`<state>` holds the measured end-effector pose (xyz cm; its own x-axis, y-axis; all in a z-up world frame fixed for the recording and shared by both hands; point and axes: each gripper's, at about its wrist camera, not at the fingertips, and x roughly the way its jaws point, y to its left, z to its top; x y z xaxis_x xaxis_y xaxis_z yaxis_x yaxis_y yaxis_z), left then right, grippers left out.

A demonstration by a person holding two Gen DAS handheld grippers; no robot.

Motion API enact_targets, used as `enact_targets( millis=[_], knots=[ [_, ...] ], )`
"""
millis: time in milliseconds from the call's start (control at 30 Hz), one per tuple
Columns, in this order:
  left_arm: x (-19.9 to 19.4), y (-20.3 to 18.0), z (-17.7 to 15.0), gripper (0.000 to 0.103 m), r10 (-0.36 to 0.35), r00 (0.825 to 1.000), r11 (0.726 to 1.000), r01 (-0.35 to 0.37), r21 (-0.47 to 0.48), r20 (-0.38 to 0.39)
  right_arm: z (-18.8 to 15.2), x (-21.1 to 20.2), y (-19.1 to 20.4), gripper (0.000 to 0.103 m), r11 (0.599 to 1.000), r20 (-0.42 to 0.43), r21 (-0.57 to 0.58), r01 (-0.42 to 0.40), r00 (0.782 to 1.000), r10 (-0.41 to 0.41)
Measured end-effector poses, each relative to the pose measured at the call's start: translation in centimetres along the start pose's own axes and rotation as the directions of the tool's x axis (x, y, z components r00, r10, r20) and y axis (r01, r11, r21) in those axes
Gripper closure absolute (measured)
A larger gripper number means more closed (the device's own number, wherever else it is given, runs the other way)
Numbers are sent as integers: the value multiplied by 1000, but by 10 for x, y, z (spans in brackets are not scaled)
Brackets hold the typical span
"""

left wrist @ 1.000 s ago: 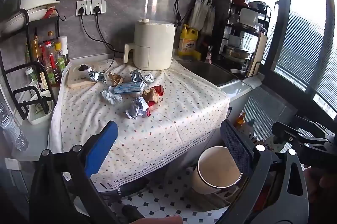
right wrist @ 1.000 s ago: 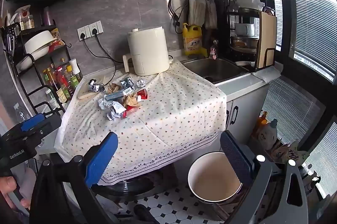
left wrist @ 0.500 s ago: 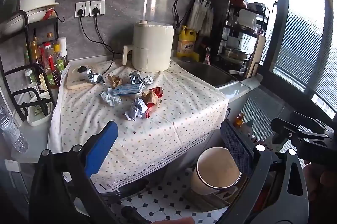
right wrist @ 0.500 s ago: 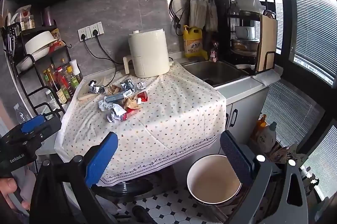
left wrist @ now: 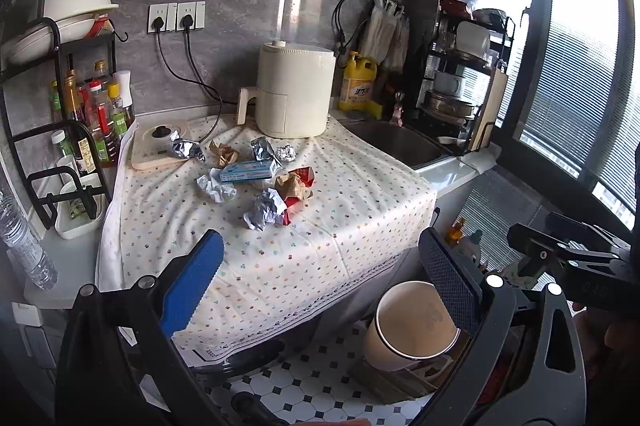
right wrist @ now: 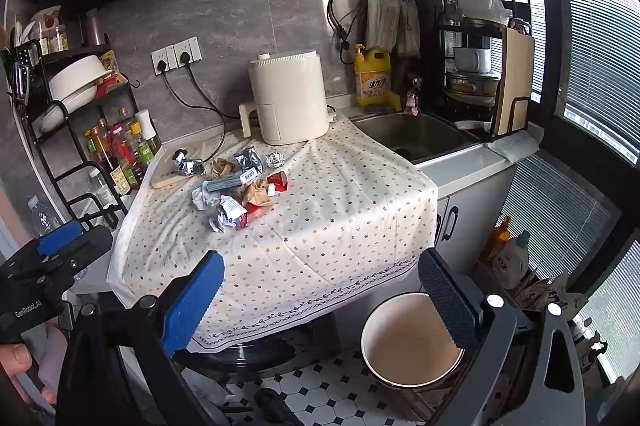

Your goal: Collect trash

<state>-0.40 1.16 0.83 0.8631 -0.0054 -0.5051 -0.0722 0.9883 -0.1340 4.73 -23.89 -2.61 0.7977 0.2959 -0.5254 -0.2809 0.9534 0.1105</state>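
Trash (left wrist: pixel 260 178) on tablecloth (left wrist: pixel 360 202), bin (left wrist: pixel 412 326) below

Our left gripper (left wrist: pixel 320 278) has a black frame with two broad fingers: one faced with a ridged blue pad (left wrist: pixel 192 282), the other with a black cross-hatched pad (left wrist: pixel 448 286). Round silver screws dot the black arms. Our right gripper (right wrist: pixel 320 286) is built alike, blue pad and black textured pad. In the right wrist view, white lettering marks the left gripper's black body, topped by a blue block.
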Motion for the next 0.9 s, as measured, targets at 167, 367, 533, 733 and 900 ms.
enact_targets(
  millis=[167, 367, 533, 733, 900],
  knots=[
    [0, -1, 0, 6, 1, 1000, 1000, -1, 0, 0, -1, -1, 1, 8, 1000, -4, 3, 3, 1000, -3],
    [2, -3, -4, 6, -4, 1000, 1000, 4, -10, -2, -3, -6, 1, 8, 1000, 9, -1, 11, 1000, -11],
    [5, -6, -5, 6, -12, 1000, 1000, 12, -12, 0, -4, -7, 0, 8, 1000, 8, 1, 13, 1000, -13],
    [5, -8, -9, 6, -20, 1000, 1000, 20, -4, -1, -5, -9, -2, 8, 1000, 9, 3, 19, 1000, -19],
    [5, -9, -10, 6, -20, 1000, 1000, 20, -2, 0, -10, -12, -7, 8, 1000, 7, 8, 25, 1000, -25]
  ],
)
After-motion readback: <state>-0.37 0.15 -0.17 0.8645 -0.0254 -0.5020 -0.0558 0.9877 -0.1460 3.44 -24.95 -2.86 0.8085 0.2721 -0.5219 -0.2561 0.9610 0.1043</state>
